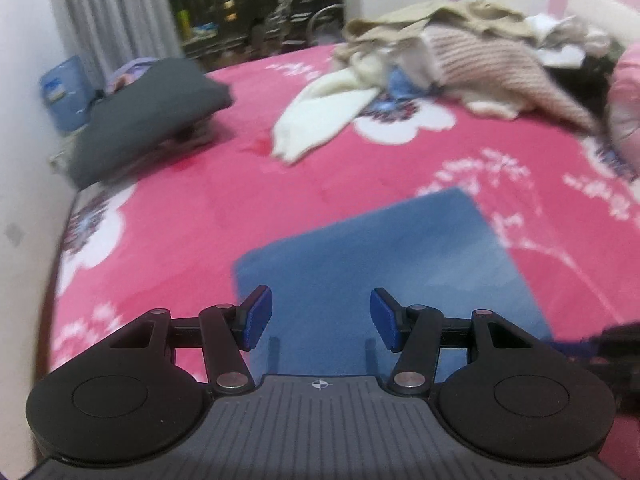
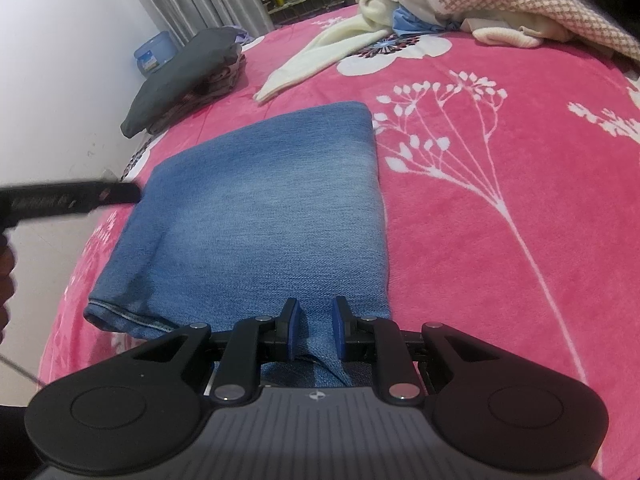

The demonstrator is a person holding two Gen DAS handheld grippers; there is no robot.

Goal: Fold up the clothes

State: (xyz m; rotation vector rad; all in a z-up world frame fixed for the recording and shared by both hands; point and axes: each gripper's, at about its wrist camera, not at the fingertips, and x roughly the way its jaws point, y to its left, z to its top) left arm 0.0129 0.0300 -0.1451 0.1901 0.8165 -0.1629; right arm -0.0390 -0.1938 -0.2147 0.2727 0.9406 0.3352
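The folded jeans [image 2: 260, 208] lie on the pink bed [image 2: 500, 240], long axis running away from both hands — the right gripper [image 2: 314, 330] pinches their near edge; the left gripper [image 1: 321, 318], open and empty, hovers above.

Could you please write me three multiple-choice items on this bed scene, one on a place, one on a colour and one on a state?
1. Where does the unfolded laundry pile lie?
A. on the far side of the bed, beyond the folded jeans
B. on the floor
C. on top of the jeans

2. What colour is the bedspread?
A. green with stripes
B. pink with white flowers
C. plain grey

3. How do the jaws of the right hand-held gripper stand?
A. wide open above bare bedspread
B. out of view
C. nearly closed on a fold of the jeans

Answers: 1 A, the pile sits behind the denim; 2 B, white flower prints show on pink; 3 C, denim is bunched between the pads.
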